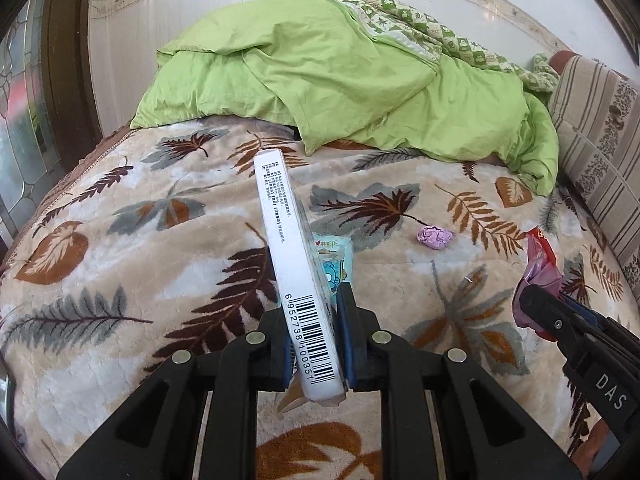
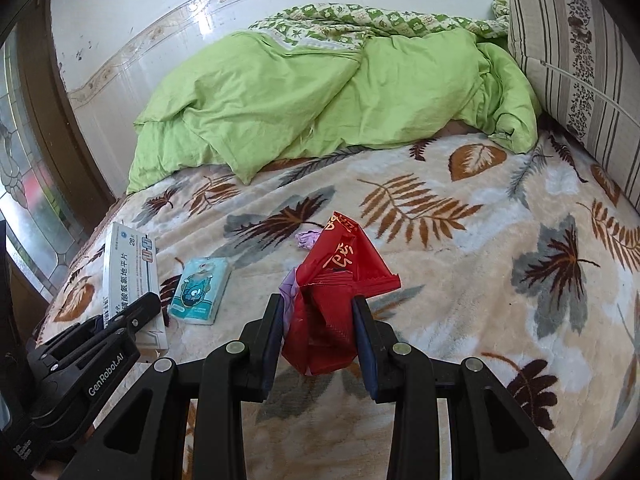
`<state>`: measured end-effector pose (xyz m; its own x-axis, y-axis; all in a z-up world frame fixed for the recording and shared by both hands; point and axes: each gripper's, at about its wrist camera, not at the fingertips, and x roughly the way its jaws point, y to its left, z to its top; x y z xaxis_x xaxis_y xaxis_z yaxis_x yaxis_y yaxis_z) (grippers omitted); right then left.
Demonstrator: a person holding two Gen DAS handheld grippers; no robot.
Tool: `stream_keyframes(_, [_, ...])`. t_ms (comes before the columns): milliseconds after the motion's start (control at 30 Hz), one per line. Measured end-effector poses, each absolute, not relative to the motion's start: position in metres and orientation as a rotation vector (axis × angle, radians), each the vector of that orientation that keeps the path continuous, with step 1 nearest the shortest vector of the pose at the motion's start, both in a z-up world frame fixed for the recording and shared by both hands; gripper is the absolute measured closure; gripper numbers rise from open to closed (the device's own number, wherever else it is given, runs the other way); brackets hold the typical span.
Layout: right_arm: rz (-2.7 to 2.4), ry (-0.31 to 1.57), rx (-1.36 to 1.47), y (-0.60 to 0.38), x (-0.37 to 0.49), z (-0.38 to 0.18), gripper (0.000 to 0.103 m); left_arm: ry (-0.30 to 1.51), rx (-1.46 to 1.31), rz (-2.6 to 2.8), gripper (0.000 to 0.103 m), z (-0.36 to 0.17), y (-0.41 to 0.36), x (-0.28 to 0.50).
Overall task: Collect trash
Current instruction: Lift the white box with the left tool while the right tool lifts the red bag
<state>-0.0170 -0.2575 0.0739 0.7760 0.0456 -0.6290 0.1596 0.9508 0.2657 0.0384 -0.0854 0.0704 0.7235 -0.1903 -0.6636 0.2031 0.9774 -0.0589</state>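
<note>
My left gripper [image 1: 314,312] is shut on a white medicine box [image 1: 292,264], held edge-up above the bed with its barcode facing the camera. The same box [image 2: 128,276] and the left gripper [image 2: 132,316] show at the lower left of the right wrist view. My right gripper [image 2: 318,320] is shut on a crumpled red wrapper [image 2: 340,292] with a bit of purple plastic beside it; it also appears at the right edge of the left wrist view as the red wrapper [image 1: 540,260]. A teal tissue pack [image 2: 200,290] and a crumpled purple paper ball [image 1: 436,237] lie on the blanket.
The bed carries a beige leaf-patterned blanket [image 2: 460,280]. A rumpled green quilt [image 1: 340,80] is heaped along the far side by the white tiled wall. A striped cushion [image 2: 576,80] stands at the right. A dark door frame with patterned glass [image 1: 24,128] is at the left.
</note>
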Motion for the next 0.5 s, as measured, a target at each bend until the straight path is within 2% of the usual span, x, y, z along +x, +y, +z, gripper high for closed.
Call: stream_keyframes(500, [-0.068,0.679,0.328,-0.263,-0.021,0.076,0.067,0.696,0.081,-0.220,0.085,0.070,-0.098,0.031])
